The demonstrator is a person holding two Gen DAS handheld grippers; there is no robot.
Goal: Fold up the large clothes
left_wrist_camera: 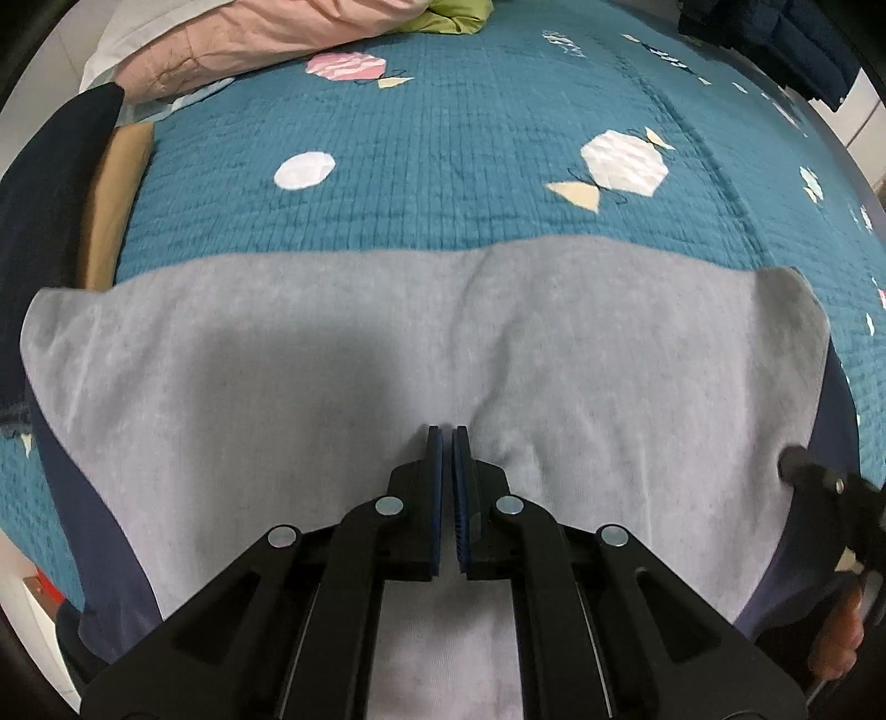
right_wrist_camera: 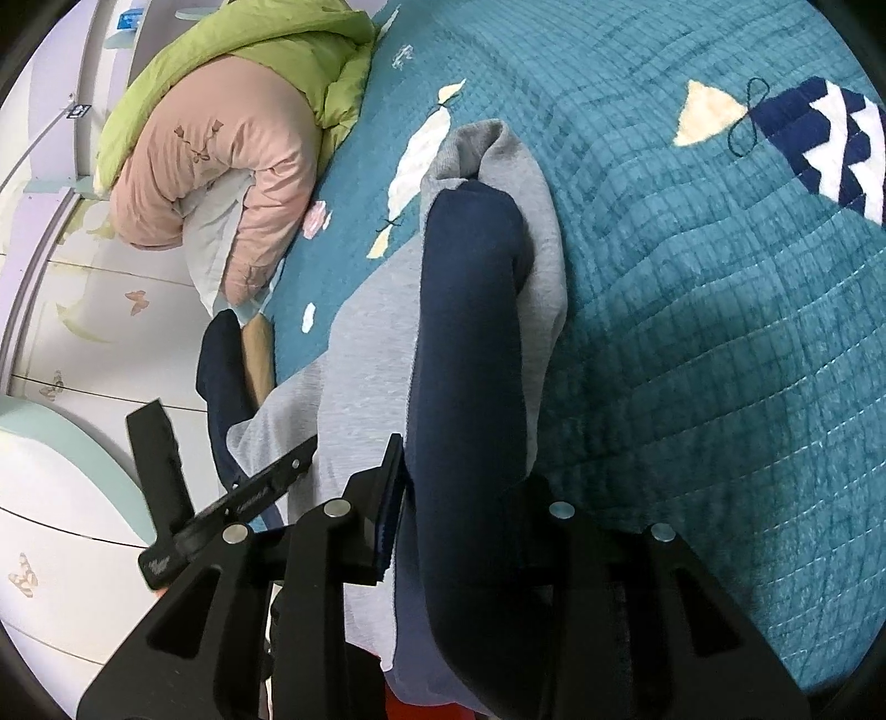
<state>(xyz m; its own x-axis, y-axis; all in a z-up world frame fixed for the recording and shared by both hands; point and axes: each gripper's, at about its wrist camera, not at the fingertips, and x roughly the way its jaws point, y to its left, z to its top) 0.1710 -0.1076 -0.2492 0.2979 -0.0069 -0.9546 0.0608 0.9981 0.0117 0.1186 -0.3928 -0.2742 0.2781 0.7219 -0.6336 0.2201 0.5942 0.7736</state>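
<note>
A large garment, navy outside with a grey fleece inside (left_wrist_camera: 387, 343), lies spread on the teal quilted bed (left_wrist_camera: 443, 166). My left gripper (left_wrist_camera: 447, 435) is shut, its tips resting on the grey fleece near the garment's middle, with no cloth visibly between the pads. My right gripper (right_wrist_camera: 459, 476) is shut on a thick navy fold of the garment (right_wrist_camera: 470, 310) at its right edge; the right finger is hidden under the cloth. The grey lining (right_wrist_camera: 360, 343) shows beside that fold. The right gripper's tip also shows in the left wrist view (left_wrist_camera: 797, 465).
Pink (left_wrist_camera: 266, 39) and green (left_wrist_camera: 454, 14) duvets are piled at the bed's far end. A dark jacket (left_wrist_camera: 775, 39) lies far right. Dark clothing and a tan item (left_wrist_camera: 116, 205) sit at the bed's left edge. White cupboards (right_wrist_camera: 83, 343) stand beside the bed.
</note>
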